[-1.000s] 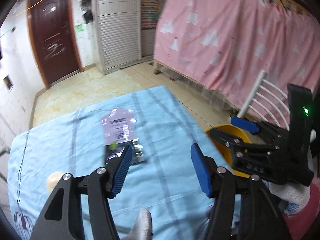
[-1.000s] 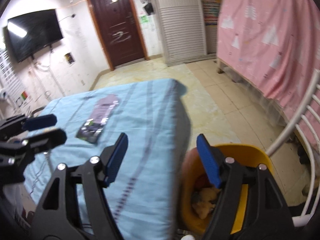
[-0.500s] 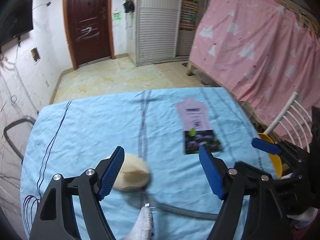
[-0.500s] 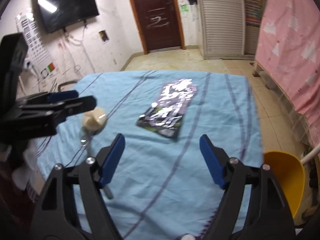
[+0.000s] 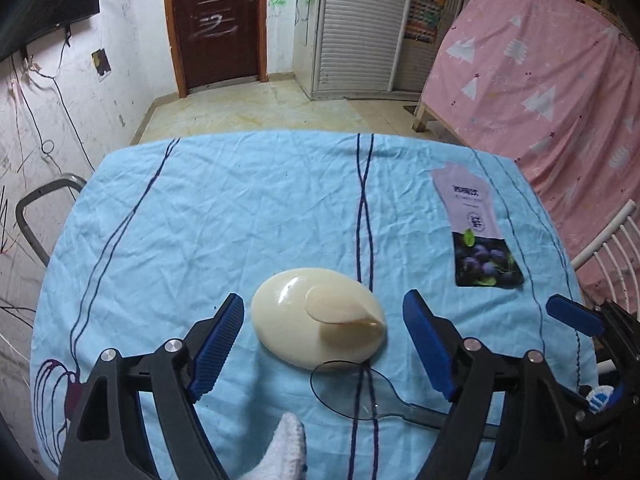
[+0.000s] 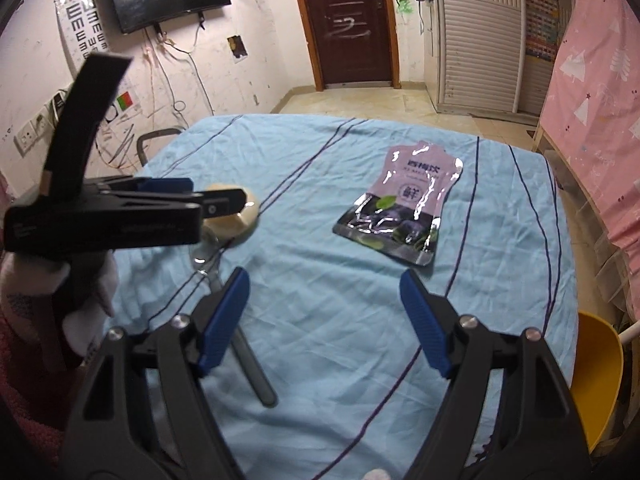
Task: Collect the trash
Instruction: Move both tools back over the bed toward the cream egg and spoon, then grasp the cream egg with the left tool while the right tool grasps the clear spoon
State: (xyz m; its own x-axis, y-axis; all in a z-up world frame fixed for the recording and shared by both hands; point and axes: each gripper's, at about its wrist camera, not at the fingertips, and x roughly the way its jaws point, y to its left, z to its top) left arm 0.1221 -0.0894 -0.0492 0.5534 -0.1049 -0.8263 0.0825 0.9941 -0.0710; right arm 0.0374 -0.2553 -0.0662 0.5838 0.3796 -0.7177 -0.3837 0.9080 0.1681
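Table w/ light blue striped cloth [image 5: 240,216] holds three bits of trash. Cream egg-shaped plastic container [image 5: 318,326] lies near the front edge, lid tab pointing toward the camera in the left wrist view. A clear plastic spoon [image 5: 352,394] lies just in front of it, bowl tucked against the container's near side, handle running off to the right. Purple plum drink pouch [image 6: 400,204] lies flat, well apart, toward the table's right side; dark fruit-print end nearer the person.

Left gripper [image 5: 322,346] hangs over the container, pointing down at it. Its jaws have just been opening & stand wide; the container sits in line between the blue pads but they don't touch it, nothing held. White-gloved hand [image 6: 86,300] holds that gripper, seen from the side in the right wrist view.

Right gripper [image 6: 324,318] hovers over bare cloth between spoon handle & pouch. Jaws wide apart, empty, no contact w/ anything.

Yellow bin [image 6: 596,376] sits off the table's right edge, beside a white chair back [image 5: 608,240].
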